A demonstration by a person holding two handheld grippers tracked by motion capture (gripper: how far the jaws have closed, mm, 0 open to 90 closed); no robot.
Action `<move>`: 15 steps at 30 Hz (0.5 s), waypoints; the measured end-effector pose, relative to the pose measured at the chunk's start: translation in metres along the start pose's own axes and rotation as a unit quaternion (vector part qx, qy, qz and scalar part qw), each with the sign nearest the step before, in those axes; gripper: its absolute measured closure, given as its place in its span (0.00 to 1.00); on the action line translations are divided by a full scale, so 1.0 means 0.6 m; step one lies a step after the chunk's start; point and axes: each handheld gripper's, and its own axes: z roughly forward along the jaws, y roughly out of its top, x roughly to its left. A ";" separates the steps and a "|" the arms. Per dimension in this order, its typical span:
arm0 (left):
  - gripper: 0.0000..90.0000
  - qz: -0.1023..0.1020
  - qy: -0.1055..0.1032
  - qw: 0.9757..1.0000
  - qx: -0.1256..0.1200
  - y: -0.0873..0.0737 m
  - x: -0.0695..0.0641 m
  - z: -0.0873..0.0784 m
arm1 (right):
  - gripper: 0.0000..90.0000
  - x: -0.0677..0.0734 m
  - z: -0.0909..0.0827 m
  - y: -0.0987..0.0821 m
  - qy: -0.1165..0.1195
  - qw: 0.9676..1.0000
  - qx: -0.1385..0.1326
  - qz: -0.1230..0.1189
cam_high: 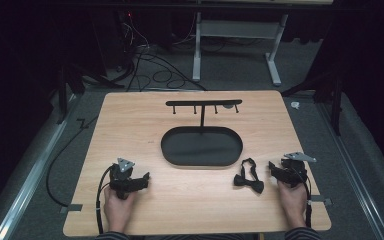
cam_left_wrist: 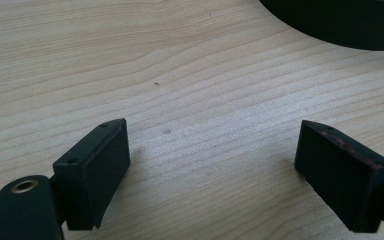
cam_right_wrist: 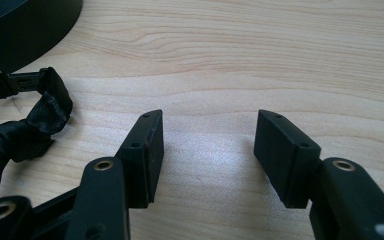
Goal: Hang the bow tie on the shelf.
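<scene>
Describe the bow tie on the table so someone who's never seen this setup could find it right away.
Start at the light wooden table and find the black oval tray with a hook stand at its centre. Just off that tray's near right corner, beside the right gripper, lies the small black satin bow tie. It is the one soft, crumpled fabric thing there, with a thin looped strap.

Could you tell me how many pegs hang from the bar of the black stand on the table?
4, it seems: along the stand's bar, pegs hang at the left end, left of the post, right of it, and at the right end. The picture is coarse, so others may be hidden.
</scene>
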 end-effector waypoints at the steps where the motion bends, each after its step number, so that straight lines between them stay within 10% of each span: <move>1: 0.16 0.000 0.000 1.000 0.000 0.000 0.000 0.000 | 0.52 0.000 0.000 0.000 0.000 1.000 0.000 0.000; 15: 0.17 0.000 0.000 1.000 0.000 0.000 0.000 0.000 | 0.45 0.002 0.000 0.000 0.009 1.000 0.004 -0.007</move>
